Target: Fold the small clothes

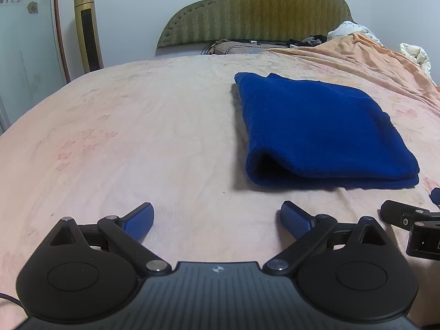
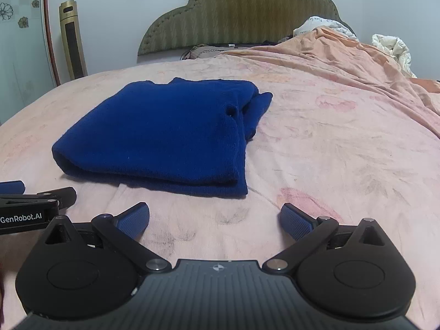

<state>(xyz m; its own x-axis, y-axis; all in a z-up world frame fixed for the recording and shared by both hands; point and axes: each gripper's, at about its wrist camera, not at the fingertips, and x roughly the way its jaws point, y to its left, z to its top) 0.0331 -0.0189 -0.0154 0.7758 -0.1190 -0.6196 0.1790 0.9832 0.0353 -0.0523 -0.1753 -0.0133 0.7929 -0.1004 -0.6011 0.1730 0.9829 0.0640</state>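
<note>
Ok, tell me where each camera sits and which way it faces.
Left wrist: on the left gripper, low over the bed, facing the headboard; its own open fingers show, the right gripper's edge at far right.
Right wrist: on the right gripper, same heading; its open fingers show, the left gripper's edge at far left.
Shared: the folded blue garment, headboard, gold tower fan.

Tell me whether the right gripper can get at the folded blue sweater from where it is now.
Probably yes. The right gripper is open and empty, and only bare pink bedsheet lies between it and the near edge of the blue sweater. The left gripper sits off to the side, not in between.
</note>
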